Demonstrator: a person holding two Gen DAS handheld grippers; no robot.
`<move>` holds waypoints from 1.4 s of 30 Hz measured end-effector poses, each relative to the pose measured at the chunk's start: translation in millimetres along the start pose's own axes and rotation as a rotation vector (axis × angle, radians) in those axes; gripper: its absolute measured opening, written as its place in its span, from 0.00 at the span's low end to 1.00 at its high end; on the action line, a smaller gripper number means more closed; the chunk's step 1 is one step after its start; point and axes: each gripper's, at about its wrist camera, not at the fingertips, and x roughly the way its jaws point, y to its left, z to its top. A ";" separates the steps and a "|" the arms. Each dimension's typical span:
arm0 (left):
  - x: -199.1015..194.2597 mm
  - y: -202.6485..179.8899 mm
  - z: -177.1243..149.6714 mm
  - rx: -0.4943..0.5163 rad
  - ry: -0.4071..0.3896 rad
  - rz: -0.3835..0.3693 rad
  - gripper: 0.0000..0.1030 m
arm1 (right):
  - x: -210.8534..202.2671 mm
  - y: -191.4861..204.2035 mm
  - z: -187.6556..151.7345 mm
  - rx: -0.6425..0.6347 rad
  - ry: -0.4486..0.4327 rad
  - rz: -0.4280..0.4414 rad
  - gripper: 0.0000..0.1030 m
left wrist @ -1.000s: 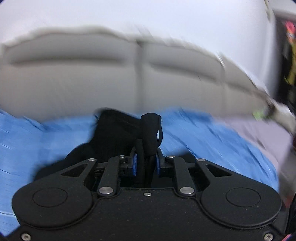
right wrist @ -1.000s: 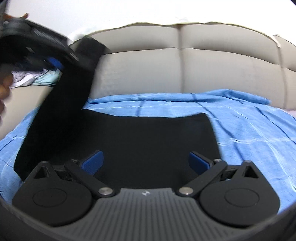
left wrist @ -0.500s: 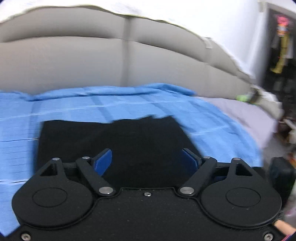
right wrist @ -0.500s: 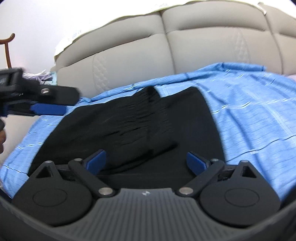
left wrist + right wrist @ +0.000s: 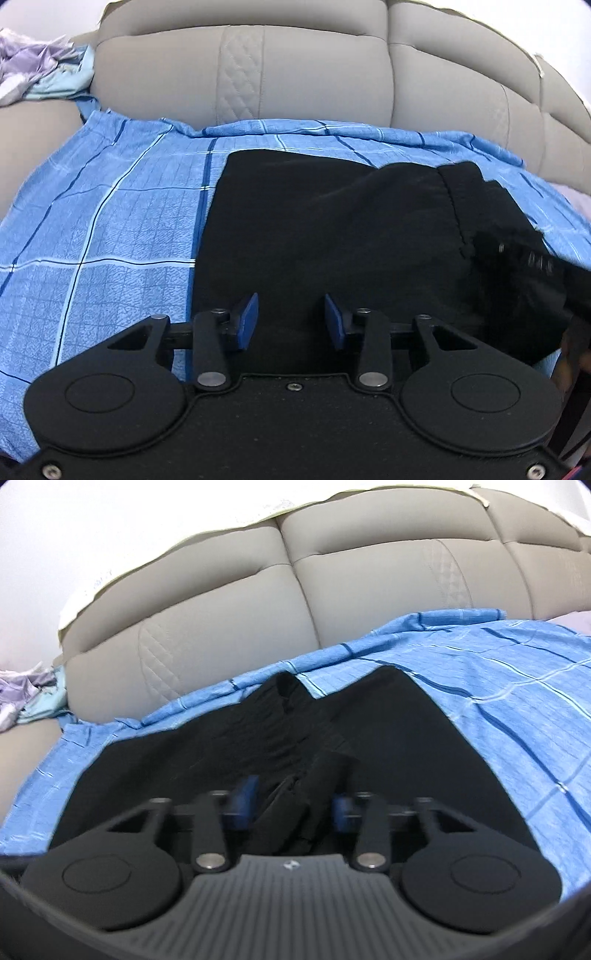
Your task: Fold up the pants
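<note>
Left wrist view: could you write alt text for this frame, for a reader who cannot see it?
The left gripper, jaws open and empty, hovers over folded black pants lying on a blue checked sheet. A grey padded headboard stands behind, and the right gripper, blurred, is at the pants' right edge.

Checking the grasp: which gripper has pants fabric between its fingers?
The right gripper: bunched black pants sit between its fingers. The left gripper shows an empty gap.

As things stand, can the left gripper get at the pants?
Probably yes: the left gripper is open just above the pants, with nothing between them. The right gripper works farther right.
</note>
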 end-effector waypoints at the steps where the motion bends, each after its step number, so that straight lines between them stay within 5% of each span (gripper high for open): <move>1: -1.6 -3.1 -0.3 0.002 0.001 -0.007 0.36 | -2.0 0.8 2.7 -0.007 -0.010 0.001 0.26; 7: -5.9 -16.5 -4.1 0.007 0.014 -0.071 0.37 | -43.5 4.7 7.8 -0.157 -0.154 -0.086 0.23; 16: -13.6 -36.3 -17.8 0.124 0.014 -0.070 0.39 | -39.4 -24.5 -11.2 -0.177 -0.102 -0.212 0.29; 19: -12.2 -36.5 -16.6 0.119 0.019 -0.066 0.41 | -37.0 -20.7 -12.8 -0.225 -0.105 -0.255 0.40; 20: -12.0 -37.2 -16.4 0.119 0.021 -0.064 0.41 | -36.1 -21.1 -13.2 -0.236 -0.102 -0.268 0.52; 30: -13.4 -39.3 -17.1 0.158 0.027 -0.058 0.45 | -57.1 -26.2 6.4 -0.242 -0.162 -0.330 0.73; 37: -24.9 -30.8 -16.2 0.135 0.040 -0.090 0.44 | -47.3 -2.1 37.6 -0.290 -0.098 -0.077 0.74; 42: -43.7 12.3 10.5 -0.015 0.012 -0.124 0.42 | -32.5 37.9 15.4 -0.359 -0.030 0.065 0.57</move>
